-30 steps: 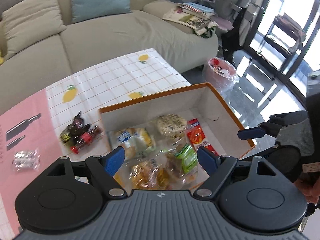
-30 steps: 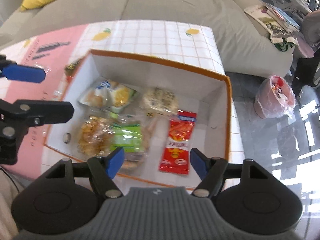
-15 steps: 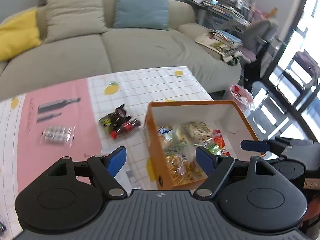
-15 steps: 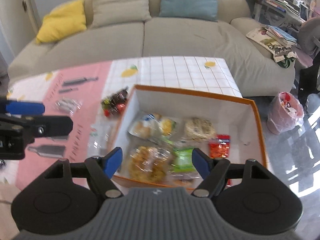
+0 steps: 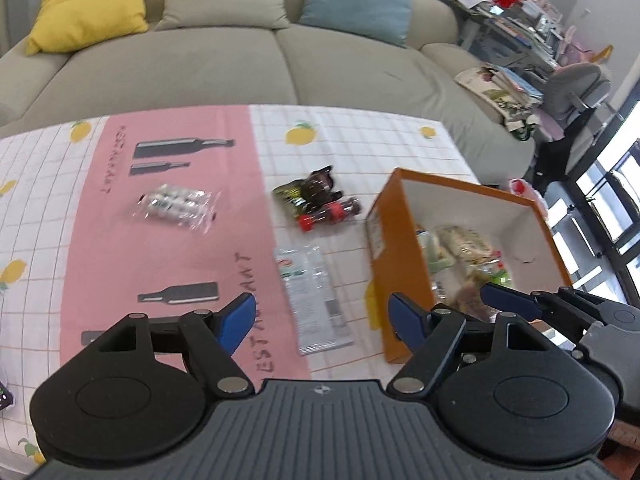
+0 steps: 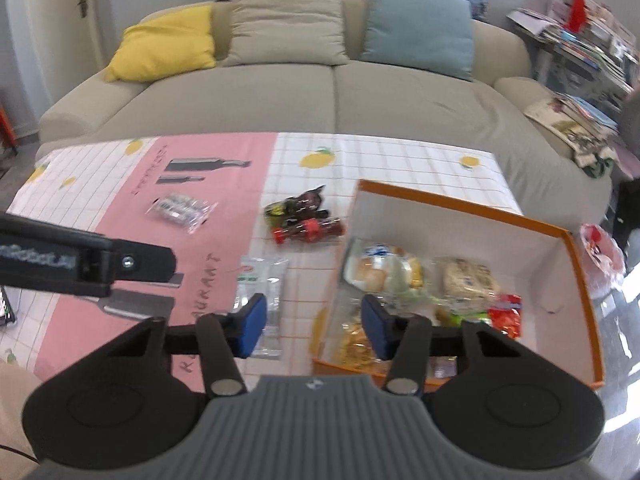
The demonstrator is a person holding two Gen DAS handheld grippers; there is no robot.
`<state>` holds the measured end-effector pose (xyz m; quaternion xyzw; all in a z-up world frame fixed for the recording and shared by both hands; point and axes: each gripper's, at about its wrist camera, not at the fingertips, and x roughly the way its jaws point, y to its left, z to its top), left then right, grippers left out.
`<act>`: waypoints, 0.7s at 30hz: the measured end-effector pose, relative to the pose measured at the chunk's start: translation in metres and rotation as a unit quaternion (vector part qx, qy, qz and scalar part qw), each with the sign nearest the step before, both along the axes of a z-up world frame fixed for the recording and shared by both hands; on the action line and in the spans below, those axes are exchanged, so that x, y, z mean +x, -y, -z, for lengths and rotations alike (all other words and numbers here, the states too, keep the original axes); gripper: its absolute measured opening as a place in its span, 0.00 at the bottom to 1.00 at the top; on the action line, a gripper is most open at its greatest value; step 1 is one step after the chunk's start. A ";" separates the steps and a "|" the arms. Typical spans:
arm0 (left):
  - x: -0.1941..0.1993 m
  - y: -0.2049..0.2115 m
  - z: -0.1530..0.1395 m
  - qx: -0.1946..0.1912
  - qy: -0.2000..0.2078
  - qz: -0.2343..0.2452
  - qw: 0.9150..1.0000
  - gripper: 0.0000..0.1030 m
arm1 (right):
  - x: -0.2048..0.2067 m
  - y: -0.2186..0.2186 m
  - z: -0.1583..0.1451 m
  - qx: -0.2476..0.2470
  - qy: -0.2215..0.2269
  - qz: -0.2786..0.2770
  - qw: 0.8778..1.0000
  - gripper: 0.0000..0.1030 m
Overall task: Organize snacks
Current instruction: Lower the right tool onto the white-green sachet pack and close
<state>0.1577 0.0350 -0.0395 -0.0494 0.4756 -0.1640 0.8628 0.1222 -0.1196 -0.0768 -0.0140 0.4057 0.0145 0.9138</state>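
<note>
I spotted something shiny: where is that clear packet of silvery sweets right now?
The clear packet of silvery sweets lies on the pink stripe of the tablecloth, left of the dark snack bundle and well away from the orange box.

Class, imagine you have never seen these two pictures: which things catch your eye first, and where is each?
The orange box, packed with snacks, sits at the table's right end. Left of it on the cloth lie a dark packet pile, a clear packet and a silver packet. Behind the table, a yellow cushion glows on the sofa.
</note>
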 end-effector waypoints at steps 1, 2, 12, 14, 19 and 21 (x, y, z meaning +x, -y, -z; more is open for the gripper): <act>0.002 -0.003 0.003 0.001 -0.003 -0.003 1.000 0.85 | 0.002 -0.005 0.003 -0.003 -0.001 -0.007 1.000 0.44; 0.004 -0.006 0.006 0.002 -0.005 -0.004 1.000 0.85 | 0.005 -0.009 0.005 -0.009 -0.002 -0.013 1.000 0.41; 0.034 -0.020 0.039 0.014 -0.033 0.013 0.999 0.85 | 0.040 -0.032 0.033 -0.047 -0.032 -0.055 0.997 0.31; 0.039 -0.023 0.046 0.018 -0.041 0.016 0.999 0.85 | 0.049 -0.033 0.039 -0.053 -0.041 -0.060 0.996 0.31; 0.053 -0.030 0.063 0.006 -0.062 0.027 0.998 0.85 | 0.068 -0.039 0.057 -0.072 -0.068 -0.093 0.991 0.31; 0.058 -0.031 0.069 0.010 -0.067 0.032 0.997 0.85 | 0.075 -0.041 0.065 -0.089 -0.077 -0.108 0.987 0.31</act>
